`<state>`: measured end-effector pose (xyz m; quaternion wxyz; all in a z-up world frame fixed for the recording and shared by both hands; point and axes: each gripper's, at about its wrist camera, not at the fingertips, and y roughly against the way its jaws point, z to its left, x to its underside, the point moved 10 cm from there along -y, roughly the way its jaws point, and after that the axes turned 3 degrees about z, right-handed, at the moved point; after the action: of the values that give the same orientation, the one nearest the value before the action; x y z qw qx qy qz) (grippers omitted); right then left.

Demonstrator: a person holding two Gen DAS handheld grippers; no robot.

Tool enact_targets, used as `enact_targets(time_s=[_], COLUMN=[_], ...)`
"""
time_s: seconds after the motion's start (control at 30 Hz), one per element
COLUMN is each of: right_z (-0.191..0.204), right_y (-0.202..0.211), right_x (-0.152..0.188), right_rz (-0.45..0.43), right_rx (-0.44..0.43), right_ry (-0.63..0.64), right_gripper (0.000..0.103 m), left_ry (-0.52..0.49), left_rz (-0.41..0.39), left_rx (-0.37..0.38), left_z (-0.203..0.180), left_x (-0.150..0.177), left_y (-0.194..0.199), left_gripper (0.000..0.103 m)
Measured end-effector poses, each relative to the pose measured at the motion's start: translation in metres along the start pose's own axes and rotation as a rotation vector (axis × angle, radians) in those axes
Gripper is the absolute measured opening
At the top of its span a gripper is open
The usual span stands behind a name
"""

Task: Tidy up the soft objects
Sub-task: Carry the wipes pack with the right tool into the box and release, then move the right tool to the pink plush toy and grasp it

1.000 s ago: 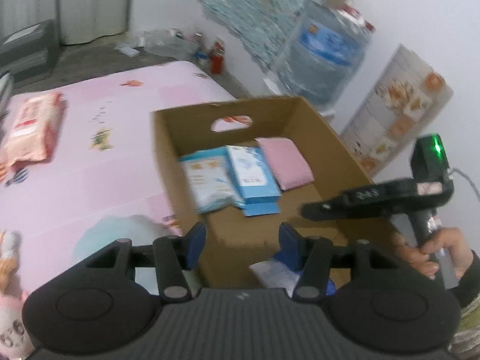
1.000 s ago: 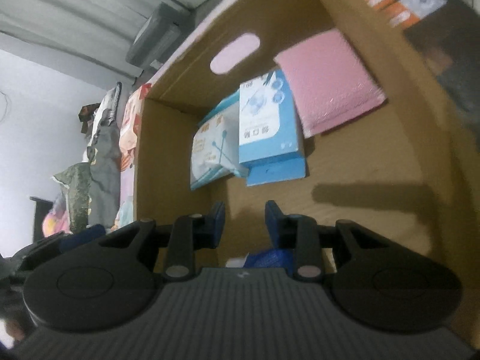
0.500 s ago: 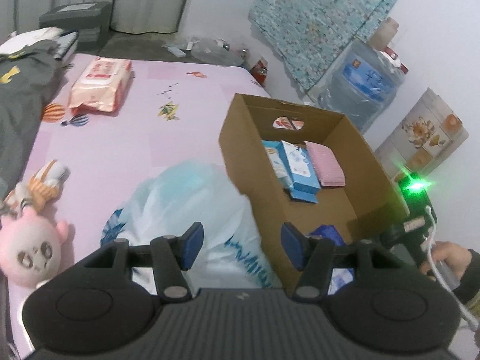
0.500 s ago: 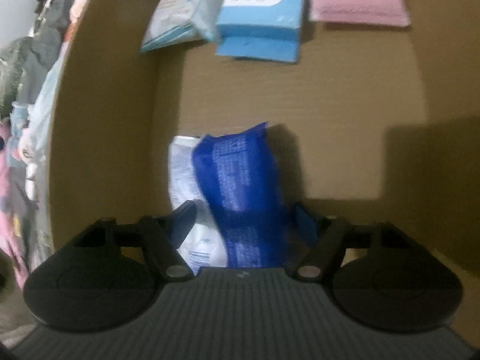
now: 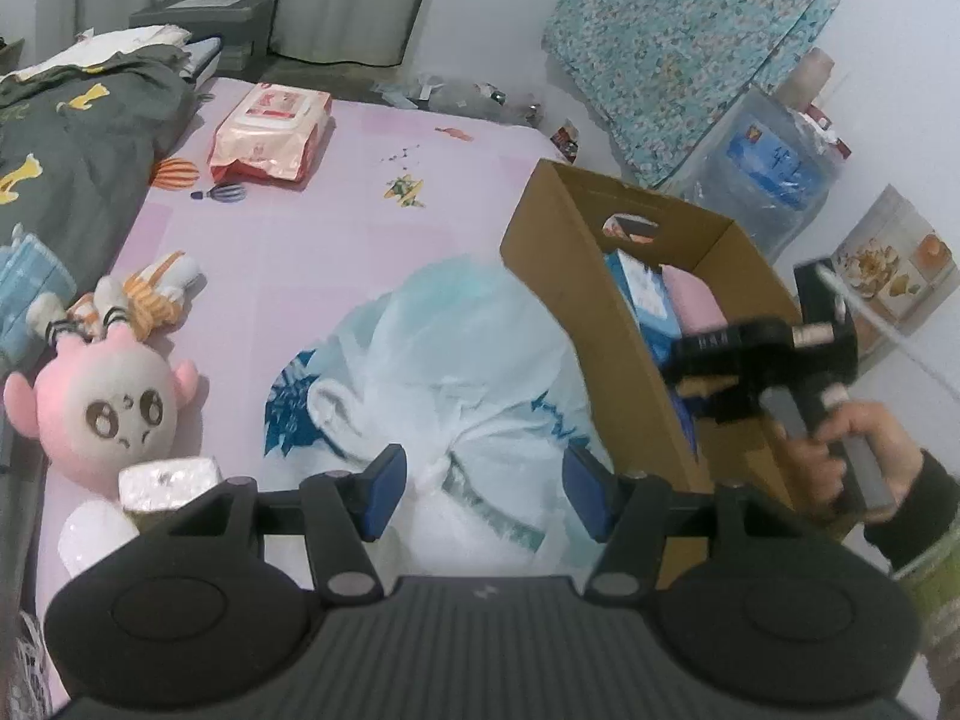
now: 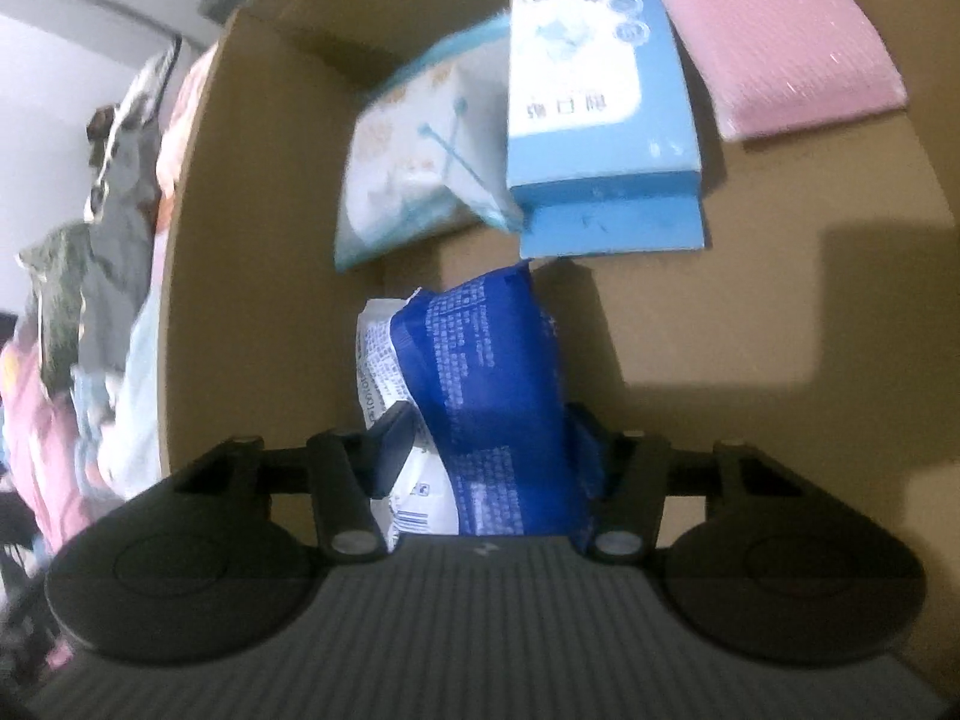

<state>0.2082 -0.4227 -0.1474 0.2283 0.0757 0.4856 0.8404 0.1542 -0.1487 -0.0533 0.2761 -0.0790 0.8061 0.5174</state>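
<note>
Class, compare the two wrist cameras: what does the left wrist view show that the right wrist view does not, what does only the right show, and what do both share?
Only the left wrist view shows the pink plush toy, the pink wipes pack on the bed, the tied plastic bag under the open left gripper, and the right hand.

Only the right wrist view shows the dark blue packet between the right gripper fingers, which have just been closing.

Both show the cardboard box and its light blue pack.
</note>
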Motion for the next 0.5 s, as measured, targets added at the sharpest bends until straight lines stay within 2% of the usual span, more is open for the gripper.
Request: enact_targets(time_s=[0.17, 0.3, 0.5], right_z=[0.003, -0.002, -0.002], right_y=[-0.004, -0.002, 0.036], right_x=[-0.014, -0.013, -0.009], right_rz=[-0.065, -0.073, -0.135], right_rx=[-0.011, -0.033, -0.096], right_ry=[-0.032, -0.073, -0.106], right_gripper=[0.052, 0.054, 0.059], left_ry=[-0.022, -0.057, -0.092], left_rz=[-0.012, -0.039, -0.081], left_rx=[-0.018, -0.044, -0.082], left_z=[0.003, 0.005, 0.011], left_x=[0.008, 0.012, 0.013], left_y=[0.003, 0.007, 0.014], left_gripper=[0.06, 0.064, 0.068])
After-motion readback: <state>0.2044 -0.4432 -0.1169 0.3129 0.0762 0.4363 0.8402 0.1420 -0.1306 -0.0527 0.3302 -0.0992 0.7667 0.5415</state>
